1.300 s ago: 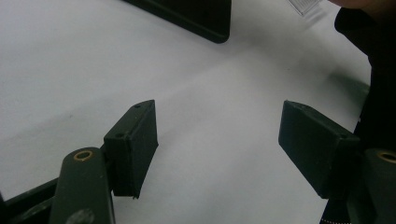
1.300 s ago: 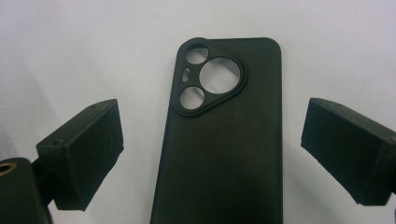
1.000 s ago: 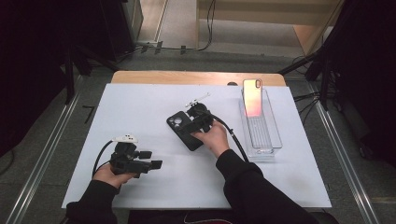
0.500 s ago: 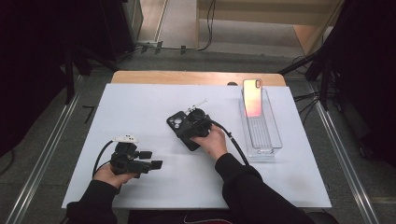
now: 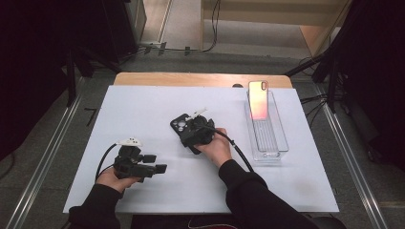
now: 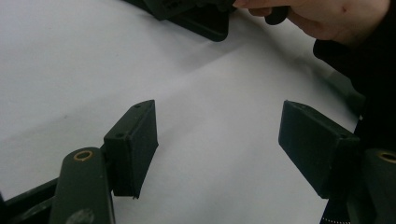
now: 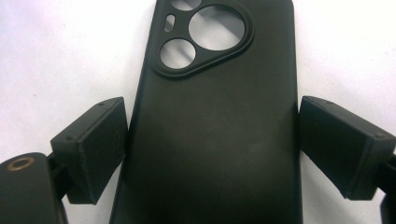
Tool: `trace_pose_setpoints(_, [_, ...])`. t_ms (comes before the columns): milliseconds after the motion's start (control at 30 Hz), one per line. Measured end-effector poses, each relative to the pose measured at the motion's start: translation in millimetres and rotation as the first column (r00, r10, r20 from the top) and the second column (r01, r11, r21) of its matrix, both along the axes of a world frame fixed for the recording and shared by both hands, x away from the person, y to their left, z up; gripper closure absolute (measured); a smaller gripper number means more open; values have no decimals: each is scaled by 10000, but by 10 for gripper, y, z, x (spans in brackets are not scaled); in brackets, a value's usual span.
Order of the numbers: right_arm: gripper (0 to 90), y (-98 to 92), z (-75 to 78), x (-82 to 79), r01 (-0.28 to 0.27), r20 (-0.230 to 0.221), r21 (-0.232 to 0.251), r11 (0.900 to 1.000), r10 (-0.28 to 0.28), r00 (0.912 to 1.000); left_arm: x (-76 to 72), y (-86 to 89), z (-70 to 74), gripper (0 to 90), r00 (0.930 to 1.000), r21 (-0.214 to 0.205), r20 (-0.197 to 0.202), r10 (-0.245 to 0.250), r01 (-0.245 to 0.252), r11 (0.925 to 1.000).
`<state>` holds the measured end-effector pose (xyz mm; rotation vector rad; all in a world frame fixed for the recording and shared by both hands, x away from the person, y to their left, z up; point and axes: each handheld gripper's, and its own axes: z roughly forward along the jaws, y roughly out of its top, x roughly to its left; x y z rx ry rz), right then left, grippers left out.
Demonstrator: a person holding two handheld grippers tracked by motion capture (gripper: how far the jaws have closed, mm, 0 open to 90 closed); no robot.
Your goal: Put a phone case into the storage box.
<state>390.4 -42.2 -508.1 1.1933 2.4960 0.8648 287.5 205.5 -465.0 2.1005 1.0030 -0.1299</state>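
Straddling the one black phone case point(image 7: 219, 130) lying flat mid-table, the right gripper point(image 5: 193, 135) has a jaw at each long edge, apparently touching, so it looks set to lift it. One phone point(image 5: 258, 99) stands propped in one clear tray point(image 5: 272, 145), perhaps awaiting the case. The left gripper point(image 6: 219, 140) rests spread wide, holding nothing.

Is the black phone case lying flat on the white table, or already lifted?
Lying flat, back side up: the black phone case rests on the white table, camera cutouts upward. The right gripper straddles its sides, jaws at both edges.
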Motion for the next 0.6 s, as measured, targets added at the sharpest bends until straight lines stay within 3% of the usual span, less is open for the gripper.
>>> trace_pose_setpoints(267, [99, 7, -5, -8, -50, 125, -118, 9999, 51, 9999, -1, -5, 0, 282, 10000, 26, -8, -12, 12, 10000])
trace_pose_setpoints(600, [146, -54, 12, 0, -27, 31, 227, 9997, 27, 10000, 3, 2, 3, 283, 10000, -72, -70, 53, -54, 10000])
